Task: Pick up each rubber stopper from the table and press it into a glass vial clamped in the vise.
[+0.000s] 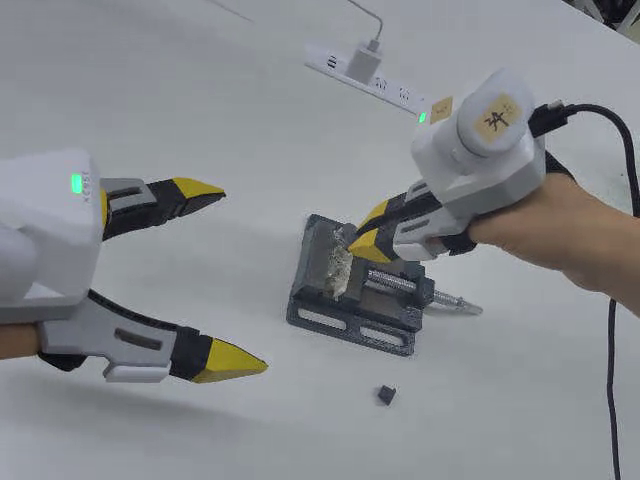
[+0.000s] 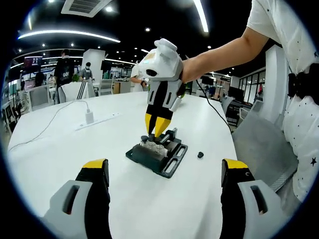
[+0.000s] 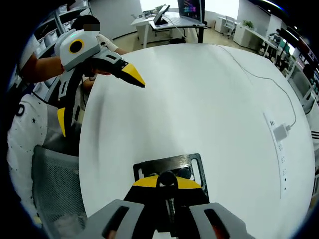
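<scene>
Right gripper stood directly over the vise, its yellow-tipped jaws pinched together on a dark rubber stopper. The stopper showed most plainly in the right gripper view, as a round cap between the tips. Whether it touched glass could not be told, because the jaw tips covered that spot. Between the vise's cheeks sat the glass vials, a pale blurred mass in the head view, and their number could not be made out. The screw handle stuck out of the vise on the side toward the hand holding that gripper, its inner end hidden under the gripper's body. A loose stopper lay on the white table just beside the vise's base, on the side nearest the person, too small for any detail. Well to the left of the vise the left gripper hovered with its jaws spread wide and nothing between them, its body cut off at the picture's edge. Beyond the vise, on its far side, lay a power strip.
</scene>
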Demonstrator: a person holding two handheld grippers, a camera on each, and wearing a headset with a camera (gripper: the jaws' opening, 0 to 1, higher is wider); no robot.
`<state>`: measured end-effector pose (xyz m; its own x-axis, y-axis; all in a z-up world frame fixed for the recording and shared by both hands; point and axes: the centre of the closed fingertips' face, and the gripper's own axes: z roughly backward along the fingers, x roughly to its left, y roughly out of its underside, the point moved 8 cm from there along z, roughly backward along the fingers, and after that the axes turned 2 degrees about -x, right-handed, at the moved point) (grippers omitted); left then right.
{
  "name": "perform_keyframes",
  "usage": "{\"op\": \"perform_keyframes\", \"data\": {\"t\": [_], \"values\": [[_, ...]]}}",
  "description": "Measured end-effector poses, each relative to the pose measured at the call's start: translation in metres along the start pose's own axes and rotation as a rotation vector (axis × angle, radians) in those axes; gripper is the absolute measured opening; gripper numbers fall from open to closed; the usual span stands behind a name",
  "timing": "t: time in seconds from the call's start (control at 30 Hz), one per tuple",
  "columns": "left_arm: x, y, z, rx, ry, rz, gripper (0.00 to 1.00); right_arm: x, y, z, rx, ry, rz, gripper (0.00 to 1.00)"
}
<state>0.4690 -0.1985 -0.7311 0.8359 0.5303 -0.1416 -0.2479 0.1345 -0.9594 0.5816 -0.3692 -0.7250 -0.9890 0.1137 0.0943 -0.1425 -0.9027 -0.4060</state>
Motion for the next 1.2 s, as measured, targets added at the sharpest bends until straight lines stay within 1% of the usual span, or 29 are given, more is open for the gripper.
{"op": "perform_keyframes", "data": {"t": [0.2,0.4,0.53,0.7,0.93,1.13,1.2], "values": [[-0.0016,0.0016,-0.0008,-0.001,0.007,-0.001,0.93,-0.0019,0.0018,-0.0021,0.012,0.004,0.003,0.06],[-0.0013,0.0025,-0.0002,-0.006,0.005,0.006,0.93,-0.0022,0.0027,-0.0036,0.019,-0.002,0.003,0.06],[-0.0016,0.0031,-0.0002,-0.008,0.006,0.009,0.93,-0.0029,0.0053,-0.0050,0.032,0.003,0.013,0.06],[-0.0017,0.0036,-0.0004,-0.011,0.005,0.013,0.93,-0.0031,0.0050,-0.0050,0.030,0.001,0.013,0.06],[-0.0022,0.0028,-0.0007,-0.019,0.004,0.017,0.92,-0.0034,0.0044,-0.0063,0.049,0.005,0.043,0.05],[-0.0024,0.0028,-0.0003,-0.023,0.002,0.021,0.91,-0.0002,0.0026,-0.0078,0.075,0.021,0.094,0.05],[-0.0026,0.0028,0.0000,-0.023,0.003,0.021,0.91,-0.0003,0.0023,-0.0075,0.077,0.023,0.097,0.05]]}}
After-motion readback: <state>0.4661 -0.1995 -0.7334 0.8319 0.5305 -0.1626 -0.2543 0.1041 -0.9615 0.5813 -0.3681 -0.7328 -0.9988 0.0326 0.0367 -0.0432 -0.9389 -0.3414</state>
